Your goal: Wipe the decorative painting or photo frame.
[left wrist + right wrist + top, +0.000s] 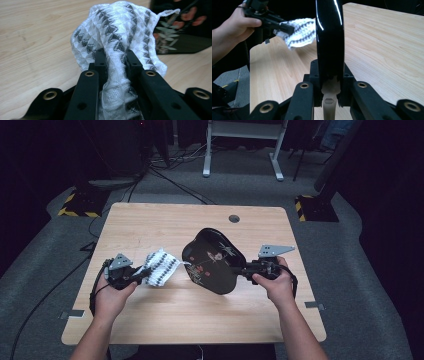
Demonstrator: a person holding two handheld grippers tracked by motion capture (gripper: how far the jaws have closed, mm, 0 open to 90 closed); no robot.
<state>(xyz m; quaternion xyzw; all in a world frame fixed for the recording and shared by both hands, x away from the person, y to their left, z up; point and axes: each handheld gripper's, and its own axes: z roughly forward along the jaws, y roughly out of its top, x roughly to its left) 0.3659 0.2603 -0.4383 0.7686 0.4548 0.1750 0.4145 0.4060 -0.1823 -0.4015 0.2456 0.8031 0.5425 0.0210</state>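
High view: the left gripper (pixel 131 275) holds a bunched white cloth (pixel 161 266) with a grey zigzag pattern, raised just above the bench (pixel 150 225). The right gripper (pixel 254 269) holds a black paddle (pixel 212 259) by its handle, painted face up and tilted, the blade pointing to nine o'clock. Cloth and paddle edge are just beside each other at mid-bench; contact cannot be confirmed.

Left gripper view: the jaws are closed tight on a gathered neck of the cloth (pixel 116 40), the rest ballooning ahead. The paddle (pixel 182 30) sits at two o'clock, showing painted leaves and red flowers.

Right gripper view: the jaws are clamped on the paddle (pixel 329 37) where the blade meets its pale handle; the blade appears edge-on, a slant the high view hides. The cloth (pixel 300 32) hangs at eleven o'clock.

Risk: wiping pressure far from the grip could twist the glossy blade in the jaws. The narrow pinch could let the cloth slip out.
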